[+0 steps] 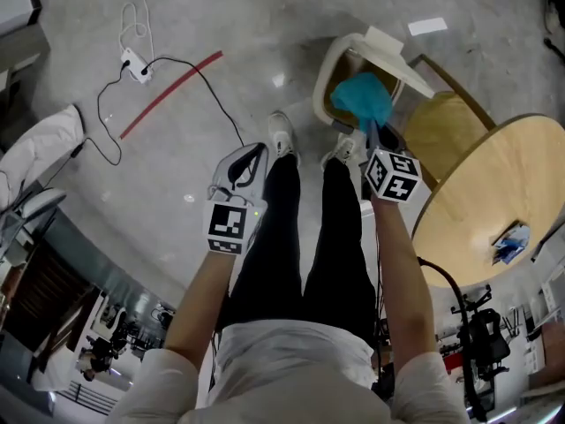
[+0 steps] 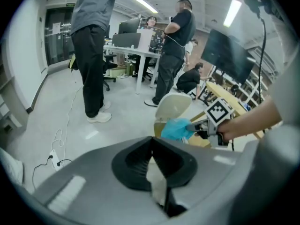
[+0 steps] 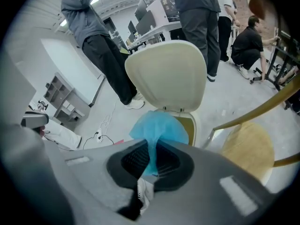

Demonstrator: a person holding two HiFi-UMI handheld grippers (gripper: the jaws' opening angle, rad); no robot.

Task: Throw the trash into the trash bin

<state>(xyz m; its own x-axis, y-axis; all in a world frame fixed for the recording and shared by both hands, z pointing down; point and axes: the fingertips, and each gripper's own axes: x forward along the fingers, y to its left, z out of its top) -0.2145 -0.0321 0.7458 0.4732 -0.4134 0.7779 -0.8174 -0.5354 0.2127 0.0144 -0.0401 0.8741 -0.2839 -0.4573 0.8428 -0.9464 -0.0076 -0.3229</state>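
A cream trash bin [image 1: 322, 87] stands on the floor just ahead of my feet with its lid [image 3: 166, 74] tipped up. My right gripper [image 1: 372, 132] is shut on a crumpled blue piece of trash [image 1: 362, 98] and holds it over the bin's open mouth. In the right gripper view the blue trash [image 3: 159, 128] bulges out past the closed jaws of the right gripper [image 3: 152, 146], in front of the bin's rim [image 3: 192, 123]. My left gripper [image 1: 257, 153] hangs to the left of my legs, away from the bin. The left gripper [image 2: 151, 142] is shut with nothing in it. From there the blue trash [image 2: 176, 128] shows against the bin [image 2: 173, 108].
A round wooden table [image 1: 494, 201] and a wooden chair [image 1: 450, 126] stand right of the bin. A power strip [image 1: 135, 64] with a black cable and a red strip [image 1: 168, 95] lie on the floor to the left. People [image 2: 93, 55] stand further off by desks.
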